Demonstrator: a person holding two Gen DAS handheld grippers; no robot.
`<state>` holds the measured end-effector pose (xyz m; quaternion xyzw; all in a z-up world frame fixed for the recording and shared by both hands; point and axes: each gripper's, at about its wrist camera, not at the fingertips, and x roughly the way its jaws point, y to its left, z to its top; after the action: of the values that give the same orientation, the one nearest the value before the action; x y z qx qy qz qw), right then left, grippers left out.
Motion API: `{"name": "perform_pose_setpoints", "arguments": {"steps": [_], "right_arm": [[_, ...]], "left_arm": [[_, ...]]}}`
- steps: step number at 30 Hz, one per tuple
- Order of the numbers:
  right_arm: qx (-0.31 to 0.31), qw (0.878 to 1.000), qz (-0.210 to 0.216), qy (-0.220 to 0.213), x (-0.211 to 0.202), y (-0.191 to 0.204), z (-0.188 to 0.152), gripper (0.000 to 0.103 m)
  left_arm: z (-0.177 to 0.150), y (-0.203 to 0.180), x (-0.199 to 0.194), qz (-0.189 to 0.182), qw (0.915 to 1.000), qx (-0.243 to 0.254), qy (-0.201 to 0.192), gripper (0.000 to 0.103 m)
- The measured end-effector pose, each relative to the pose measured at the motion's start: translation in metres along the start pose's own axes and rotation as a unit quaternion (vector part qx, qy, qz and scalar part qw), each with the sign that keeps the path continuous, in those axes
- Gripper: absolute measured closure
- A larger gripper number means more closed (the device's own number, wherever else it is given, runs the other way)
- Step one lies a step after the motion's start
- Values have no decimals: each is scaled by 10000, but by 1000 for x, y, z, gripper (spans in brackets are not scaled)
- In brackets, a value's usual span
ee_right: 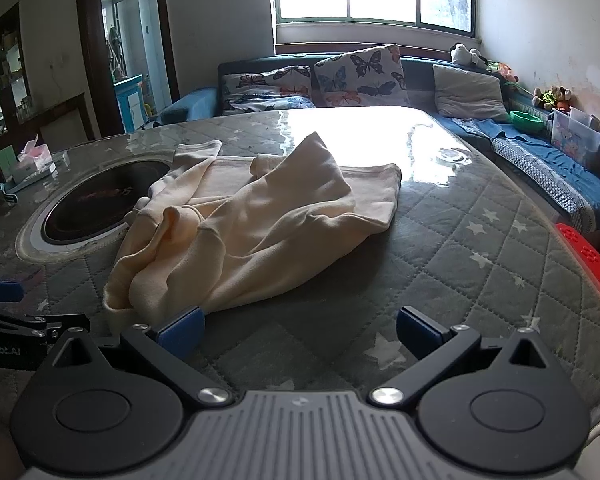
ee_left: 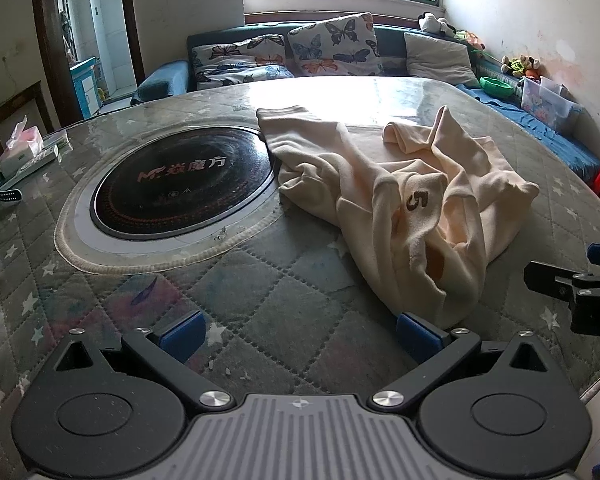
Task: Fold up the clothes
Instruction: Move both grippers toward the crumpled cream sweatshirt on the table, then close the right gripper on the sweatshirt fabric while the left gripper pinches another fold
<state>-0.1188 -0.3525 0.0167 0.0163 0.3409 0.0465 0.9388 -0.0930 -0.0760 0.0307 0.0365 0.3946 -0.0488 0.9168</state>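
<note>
The cream garment (ee_left: pixel 400 200) lies crumpled near the surface's (ee_right: pixel 480 240) front edge; both grippers (ee_left: pixel 300 332) (ee_right: pixel 298 330) wait with fingers spread, and must next pinch its hem.

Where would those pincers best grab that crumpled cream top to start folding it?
Probably the cream top by its near bunched edge, coming in low from the front. That edge lies closest to the open left gripper and right gripper, and its raised folds give the fingers something to pinch.
</note>
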Motion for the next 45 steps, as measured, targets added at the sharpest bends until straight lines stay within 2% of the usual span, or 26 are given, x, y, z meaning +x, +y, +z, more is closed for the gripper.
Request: {"name": "perform_pose_setpoints", "arguments": {"steps": [14,23,38,45], "right_arm": [[-101,9999,62,17,6,6,5,0],[-161,9998,110,-16,14,4,16,0],[-323,9994,108,-96,46,-7,59,1],[-71,10000,32,-5,77,-25,91,10]], "left_arm": [[9,0,3,-42,10000,61,-30,0],[26,0,6,-114,9998,102,-148,0],[75,1,38,-112,9992,219,-303,0],[101,3,63,-127,9991,147,-366,0]]}}
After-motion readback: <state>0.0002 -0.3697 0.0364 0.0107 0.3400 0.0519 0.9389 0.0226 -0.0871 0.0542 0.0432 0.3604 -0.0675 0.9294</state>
